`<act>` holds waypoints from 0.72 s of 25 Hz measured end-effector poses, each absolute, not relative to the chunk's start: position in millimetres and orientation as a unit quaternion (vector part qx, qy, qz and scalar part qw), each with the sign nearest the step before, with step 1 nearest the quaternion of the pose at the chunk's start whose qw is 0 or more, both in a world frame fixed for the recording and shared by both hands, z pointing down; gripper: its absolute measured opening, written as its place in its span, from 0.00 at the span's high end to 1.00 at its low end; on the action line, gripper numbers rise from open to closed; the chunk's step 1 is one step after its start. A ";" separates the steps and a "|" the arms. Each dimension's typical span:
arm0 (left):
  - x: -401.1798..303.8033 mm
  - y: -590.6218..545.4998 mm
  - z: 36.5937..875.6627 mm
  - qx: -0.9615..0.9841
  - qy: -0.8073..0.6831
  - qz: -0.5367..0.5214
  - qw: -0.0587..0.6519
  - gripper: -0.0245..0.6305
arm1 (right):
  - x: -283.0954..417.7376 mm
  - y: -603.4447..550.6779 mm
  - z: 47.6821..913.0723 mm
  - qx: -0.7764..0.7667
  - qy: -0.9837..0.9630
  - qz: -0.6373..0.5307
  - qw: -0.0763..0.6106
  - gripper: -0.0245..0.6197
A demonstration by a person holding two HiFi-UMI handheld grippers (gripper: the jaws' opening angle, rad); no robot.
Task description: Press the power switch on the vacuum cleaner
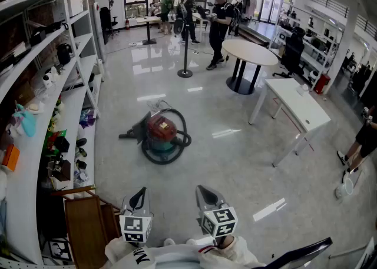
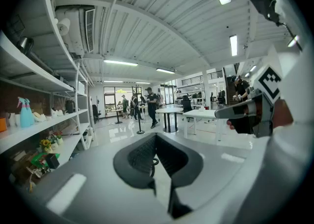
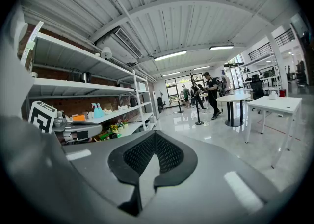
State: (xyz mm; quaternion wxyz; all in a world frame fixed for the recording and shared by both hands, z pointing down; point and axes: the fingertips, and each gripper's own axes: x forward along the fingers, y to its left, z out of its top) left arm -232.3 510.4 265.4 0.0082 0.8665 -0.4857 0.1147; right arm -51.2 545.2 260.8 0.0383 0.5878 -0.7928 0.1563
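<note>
**Inspector:** Vacuum cleaner (image 1: 160, 134) sits on the glossy floor (image 1: 235, 156), well apart from both grippers, with its hose (image 1: 179, 141) curled round the body. The power switch is too small to make out.

**Assistant:** Jaw state?

**Inspector:** Left gripper (image 1: 139, 198) and right gripper (image 1: 207, 193): jaws together, nothing between them, both held low near the person.

**Assistant:** Hazards?

**Inspector:** Three, in my judgement. The press could land on the wrong spot while the switch is unlocated. The canister could slide on the smooth floor under pressure. A tip could snag the hose on approach.
</note>
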 end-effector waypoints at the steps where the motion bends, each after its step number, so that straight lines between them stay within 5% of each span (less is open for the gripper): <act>1: -232.5 510.1 265.8 0.866 -0.486 0.116 0.010 0.96 | -51.0 544.6 261.1 0.588 -0.792 0.157 0.039 0.96; 18: -238.2 507.4 280.4 0.869 -0.478 0.125 0.026 0.96 | -62.0 540.7 270.4 0.588 -0.790 0.170 0.040 0.96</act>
